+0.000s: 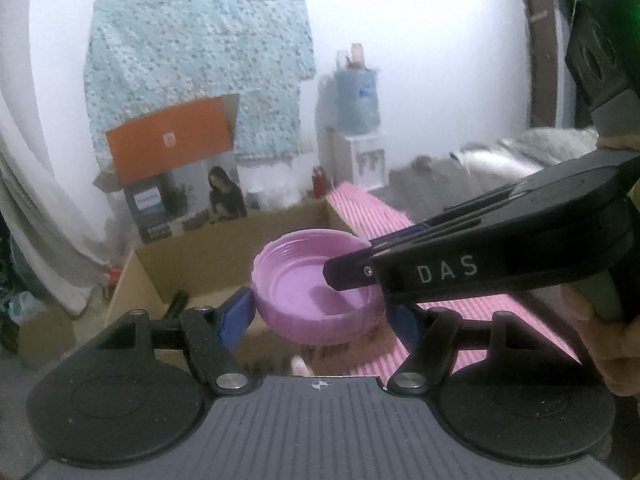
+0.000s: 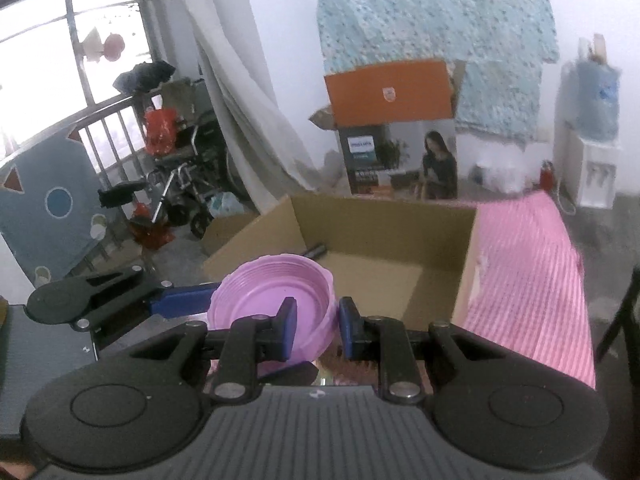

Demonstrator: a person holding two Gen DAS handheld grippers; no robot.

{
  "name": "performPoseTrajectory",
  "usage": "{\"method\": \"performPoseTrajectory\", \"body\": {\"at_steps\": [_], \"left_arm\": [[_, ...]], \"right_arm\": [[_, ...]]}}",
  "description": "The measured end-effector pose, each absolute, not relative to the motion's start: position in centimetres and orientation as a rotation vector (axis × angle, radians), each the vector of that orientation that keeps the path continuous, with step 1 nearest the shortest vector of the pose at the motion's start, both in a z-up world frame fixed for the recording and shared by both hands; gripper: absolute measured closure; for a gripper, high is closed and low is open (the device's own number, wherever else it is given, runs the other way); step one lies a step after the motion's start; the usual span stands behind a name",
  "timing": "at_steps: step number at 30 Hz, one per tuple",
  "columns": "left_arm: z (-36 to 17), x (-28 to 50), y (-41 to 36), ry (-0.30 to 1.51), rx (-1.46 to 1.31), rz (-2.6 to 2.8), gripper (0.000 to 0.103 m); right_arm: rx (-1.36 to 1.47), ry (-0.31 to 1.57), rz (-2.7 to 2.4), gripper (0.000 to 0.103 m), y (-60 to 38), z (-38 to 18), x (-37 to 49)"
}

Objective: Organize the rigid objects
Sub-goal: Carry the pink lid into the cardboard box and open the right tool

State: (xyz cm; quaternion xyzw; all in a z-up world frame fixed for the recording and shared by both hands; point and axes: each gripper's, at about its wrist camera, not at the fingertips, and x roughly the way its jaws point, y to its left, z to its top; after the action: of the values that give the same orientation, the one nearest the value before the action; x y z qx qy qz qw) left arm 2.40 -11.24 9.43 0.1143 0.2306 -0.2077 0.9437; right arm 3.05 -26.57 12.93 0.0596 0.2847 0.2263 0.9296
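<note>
A wide pink screw lid (image 1: 316,288) is held in the air, open side up, over the near edge of an open cardboard box (image 1: 208,256). My left gripper (image 1: 320,312) is shut on the lid across its outer sides. My right gripper (image 2: 318,330) pinches the lid's rim (image 2: 276,300), one finger inside and one outside, and comes in from the right in the left wrist view (image 1: 348,274). A dark cylinder (image 2: 316,251) lies at the box's back left corner.
A pink striped mat (image 2: 528,280) lies right of the box. Behind stand a printed carton with an orange flap (image 2: 400,152) and a water dispenser (image 2: 588,152). A wheelchair and clutter (image 2: 180,184) sit at the left near a window.
</note>
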Motion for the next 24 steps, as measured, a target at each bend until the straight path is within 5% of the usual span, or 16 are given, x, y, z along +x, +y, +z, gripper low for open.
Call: {"method": "performPoseTrajectory", "body": {"at_steps": [12,24], "left_arm": [[11.4,12.7,-11.3,0.552,0.199,-0.352,0.031],[5.5,24.3,-10.7,0.901,0.218,-0.333,0.031]], "right_arm": [[0.077,0.682,0.53,0.078,-25.0,15.3,15.4],[0.148,1.021,0.554,0.078,-22.5,7.0,29.0]]}}
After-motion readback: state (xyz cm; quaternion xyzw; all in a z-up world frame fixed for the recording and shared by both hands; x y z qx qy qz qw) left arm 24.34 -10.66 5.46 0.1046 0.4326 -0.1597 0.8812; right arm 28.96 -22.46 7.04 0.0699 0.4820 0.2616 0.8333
